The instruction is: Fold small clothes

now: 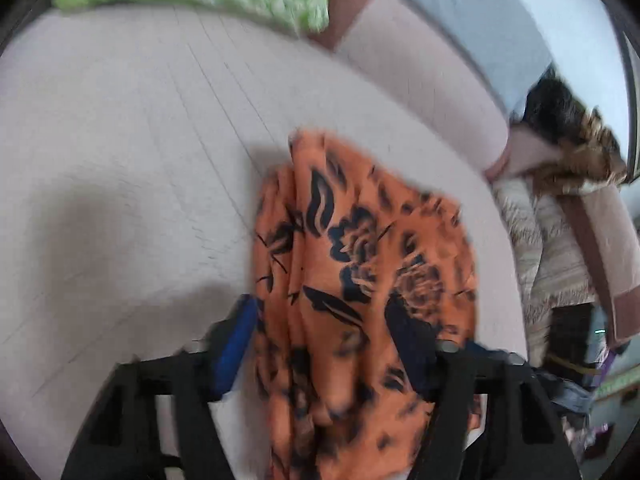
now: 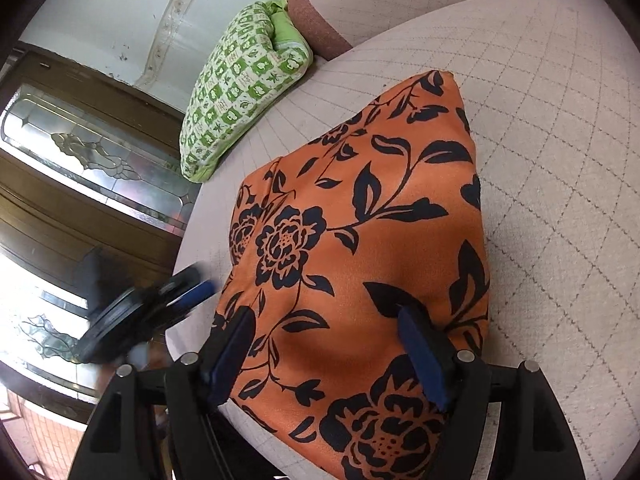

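On the quilted bed (image 2: 560, 160), near its edge: orange floral garment (image 2: 360, 200), spread in a loose, puffed diamond, far corner toward the green patterned cushion (image 2: 248, 92) but apart from it. Right gripper (image 2: 324, 314) low over the near hem, fingers (image 2: 424, 356) spread wide with cloth lying between them, pinching nothing. Left gripper (image 1: 324, 312) blurred in both views; from its own camera, seen with a fold of the garment draped between its fingers and over one of them. Cannot tell whether clamped on that fold or merely under it.

Likely to go wrong from here: closing the right fingers from that wide a stance and gathering a thick bunch rather than a clean hem, so leaving a lumpy crease. Could also catch the bed cover beneath along with the cloth, working that low. If held only loosely on the left, may slip free mid-lift, being smooth, slithery-looking fabric, and collapse the fold. Pulling unevenly, one side gripped and the other not, would skew the edges. Lying so close to the bed's edge, could also slide off it.
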Demonstrator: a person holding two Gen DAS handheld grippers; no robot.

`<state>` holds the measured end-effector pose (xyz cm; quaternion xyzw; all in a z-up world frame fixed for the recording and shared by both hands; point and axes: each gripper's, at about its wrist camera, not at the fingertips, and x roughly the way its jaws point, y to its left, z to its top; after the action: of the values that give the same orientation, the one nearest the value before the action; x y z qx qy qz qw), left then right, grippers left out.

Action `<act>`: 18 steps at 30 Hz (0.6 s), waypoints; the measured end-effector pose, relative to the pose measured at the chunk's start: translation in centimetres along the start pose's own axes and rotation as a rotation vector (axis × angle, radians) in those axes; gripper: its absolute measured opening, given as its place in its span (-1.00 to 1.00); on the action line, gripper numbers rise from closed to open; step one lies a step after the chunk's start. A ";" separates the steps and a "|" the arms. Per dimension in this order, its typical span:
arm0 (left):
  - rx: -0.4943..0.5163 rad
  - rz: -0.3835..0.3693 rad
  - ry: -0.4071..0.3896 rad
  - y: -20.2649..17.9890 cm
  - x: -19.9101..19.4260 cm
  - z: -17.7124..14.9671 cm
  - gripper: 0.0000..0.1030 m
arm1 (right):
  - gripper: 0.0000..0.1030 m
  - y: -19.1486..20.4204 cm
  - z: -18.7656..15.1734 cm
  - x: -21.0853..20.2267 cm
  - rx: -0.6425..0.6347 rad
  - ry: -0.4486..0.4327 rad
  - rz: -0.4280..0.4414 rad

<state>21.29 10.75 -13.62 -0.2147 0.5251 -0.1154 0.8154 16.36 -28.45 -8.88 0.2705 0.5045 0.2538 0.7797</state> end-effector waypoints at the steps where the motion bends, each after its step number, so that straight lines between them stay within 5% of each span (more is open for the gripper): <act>1: -0.006 0.008 0.016 0.3 1.1 0.1 -0.36 | 0.50 -0.2 0.1 0.0 0.006 0.003 0.013; 5: 0.072 0.074 -0.028 -1.3 0.0 0.1 -0.52 | 0.50 -0.3 0.3 0.1 0.008 0.014 0.029; 8: 0.157 0.110 -0.064 -3.2 -1.1 0.0 -0.19 | 0.50 -0.1 0.3 0.1 -0.023 0.022 0.019; 10: 0.179 0.093 -0.112 -3.6 -1.7 0.8 0.34 | 0.50 -0.2 0.3 0.1 -0.021 0.022 0.030; 13: 0.137 0.054 -0.118 -3.3 -0.6 3.5 0.34 | 0.50 -0.5 0.3 0.1 0.000 0.019 0.046; 14: 0.122 0.045 -0.086 -3.0 0.7 4.3 0.22 | 0.50 -0.6 0.3 0.1 -0.001 0.019 0.047; 15: 0.121 0.055 -0.042 -2.5 2.3 4.9 -0.63 | 0.50 -0.5 0.3 0.1 -0.004 0.019 0.046; 18: 0.049 -0.006 0.024 -0.4 4.3 6.0 -0.65 | 0.50 -0.4 0.3 0.2 -0.013 0.024 0.046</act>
<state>28.59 9.97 -14.75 -0.1950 0.5311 -0.1333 0.8137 16.74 -28.64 -9.18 0.2738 0.5056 0.2780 0.7695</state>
